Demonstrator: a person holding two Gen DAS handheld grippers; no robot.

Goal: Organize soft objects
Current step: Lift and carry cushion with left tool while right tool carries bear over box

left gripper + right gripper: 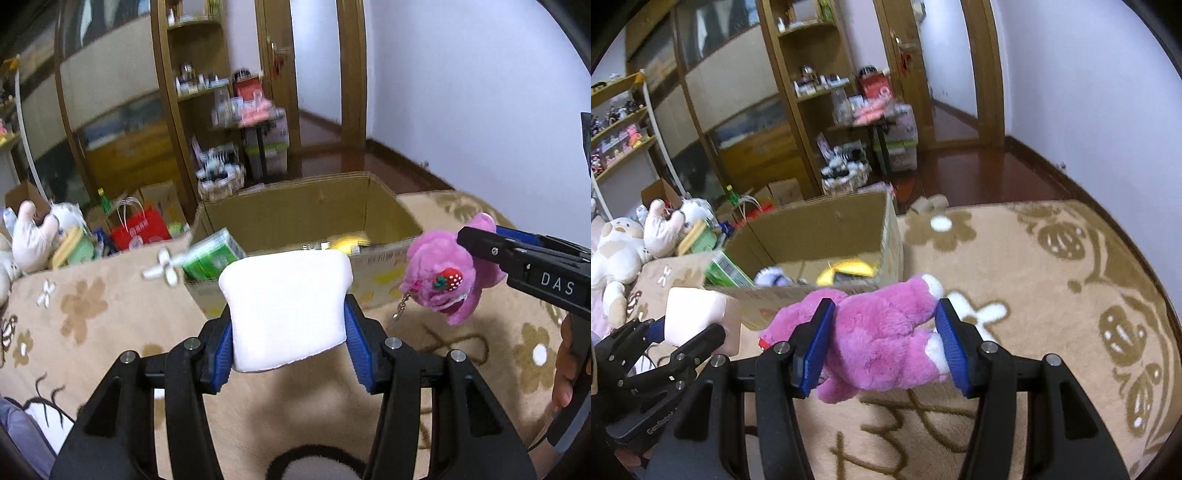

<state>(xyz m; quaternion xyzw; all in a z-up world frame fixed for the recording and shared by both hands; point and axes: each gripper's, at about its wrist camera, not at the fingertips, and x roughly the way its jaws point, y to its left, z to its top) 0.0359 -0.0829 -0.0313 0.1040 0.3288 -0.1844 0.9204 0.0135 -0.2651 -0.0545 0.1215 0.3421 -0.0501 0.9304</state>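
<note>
Soft white block sits clamped between the blue pads of my left gripper, held above the beige flowered rug, with the open cardboard box just ahead of the fingertips. My right gripper is clenched on the pink plush toy, whose strawberry face and keychain I see hanging off to the right of the left tongs. The box lies ahead and left of the right tongs, with a yellow item and a green pack inside. White stuffed animals lie far left.
</note>
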